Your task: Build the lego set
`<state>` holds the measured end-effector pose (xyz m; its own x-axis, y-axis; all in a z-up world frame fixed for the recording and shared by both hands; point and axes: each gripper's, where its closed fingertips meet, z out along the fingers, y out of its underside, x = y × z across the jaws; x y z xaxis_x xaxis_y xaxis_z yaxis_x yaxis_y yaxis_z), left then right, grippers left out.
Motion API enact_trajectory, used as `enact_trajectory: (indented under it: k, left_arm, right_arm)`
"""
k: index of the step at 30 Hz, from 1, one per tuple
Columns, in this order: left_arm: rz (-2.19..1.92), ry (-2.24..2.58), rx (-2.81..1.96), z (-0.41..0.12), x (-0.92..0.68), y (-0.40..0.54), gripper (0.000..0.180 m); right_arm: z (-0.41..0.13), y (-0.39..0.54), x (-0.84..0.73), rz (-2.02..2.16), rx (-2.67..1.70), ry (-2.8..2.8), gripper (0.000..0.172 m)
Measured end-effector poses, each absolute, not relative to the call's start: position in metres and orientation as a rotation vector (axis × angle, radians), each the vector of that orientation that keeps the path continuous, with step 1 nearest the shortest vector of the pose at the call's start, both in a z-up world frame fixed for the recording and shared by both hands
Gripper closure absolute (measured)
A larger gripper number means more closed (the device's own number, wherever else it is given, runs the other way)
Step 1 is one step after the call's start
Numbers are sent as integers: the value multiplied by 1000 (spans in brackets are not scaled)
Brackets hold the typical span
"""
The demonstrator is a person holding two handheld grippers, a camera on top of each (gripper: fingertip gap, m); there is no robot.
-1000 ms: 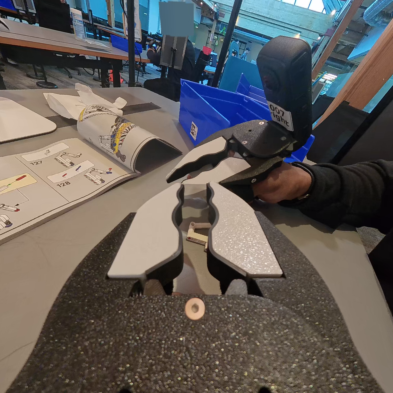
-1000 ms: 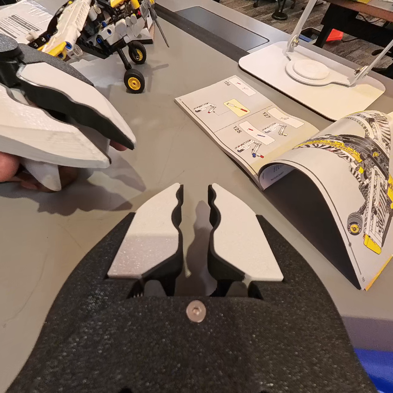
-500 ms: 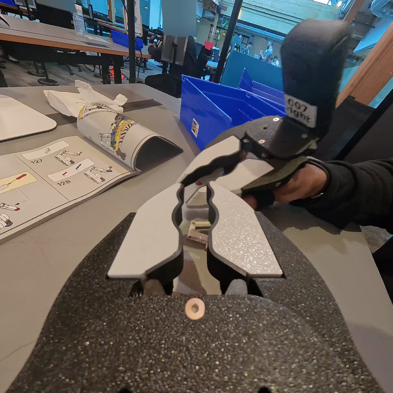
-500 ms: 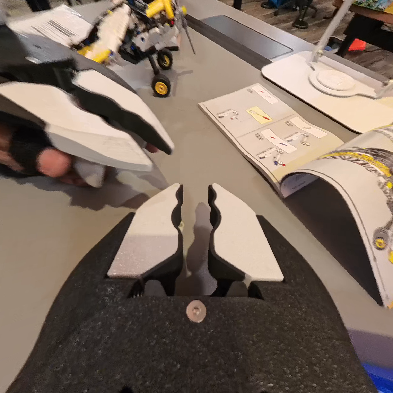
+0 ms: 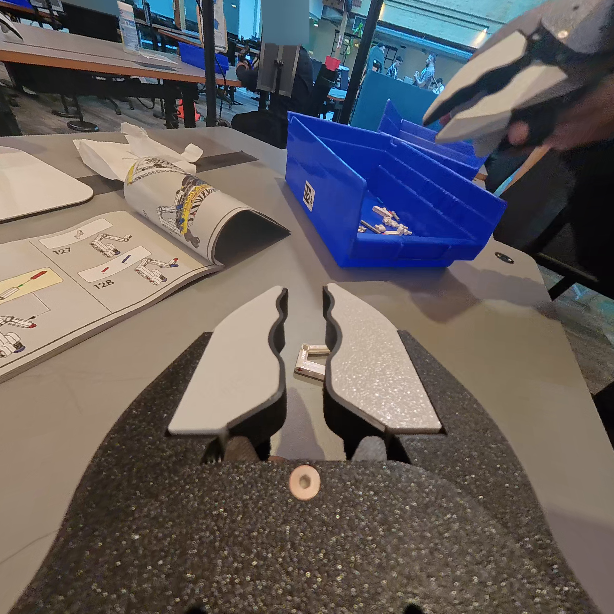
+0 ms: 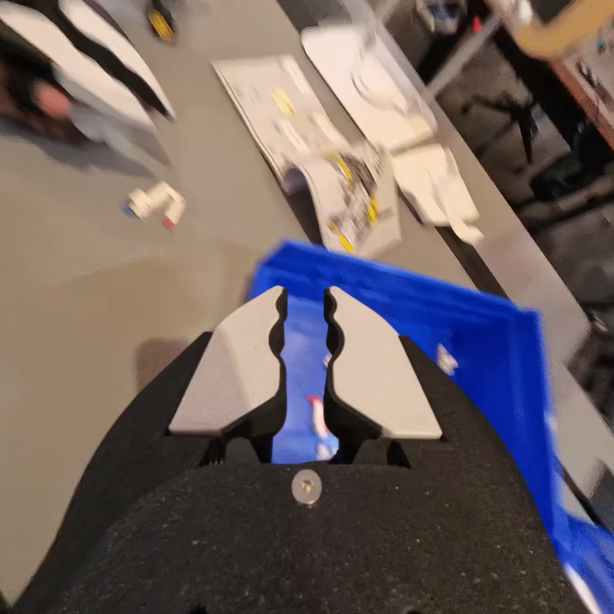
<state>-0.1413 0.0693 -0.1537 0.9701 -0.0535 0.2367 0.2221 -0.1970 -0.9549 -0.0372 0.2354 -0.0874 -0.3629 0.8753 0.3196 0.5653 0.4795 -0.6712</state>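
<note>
Left gripper (image 5: pixel 305 292): jaws apart, over white part (image 5: pixel 310 363) lying on table (image 5: pixel 465 365).
Right gripper (image 6: pixel 305 292): jaws apart, empty, above blue bin (image 6: pixel 432 315).

A small white plastic angled building-brick assembly (image 5: pixel 310 363) with red and blue pin ends lies flat on the grey worktop (image 5: pixel 465 382), below the left gripper (image 5: pixel 305 292), whose parted fingers do not touch it.
</note>
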Motion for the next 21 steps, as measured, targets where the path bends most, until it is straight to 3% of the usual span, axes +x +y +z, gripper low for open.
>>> enact_trajectory:
  k: [3, 8, 21]
  left_arm:
    - [-241, -119, -1776, -157, -140, 72, 161]
    - [-234, -118, -1779, -157, -140, 72, 161]
    - [-261, -124, -1766, -156, -140, 71, 161]
  right_arm:
    - [-104, 305, -7, 280, -1294, -2219, 159]
    - [-153, 338, 21, -4, -1324, -2573, 159]
    - [-167, 359, 8, -31, -1333, -2605, 157]
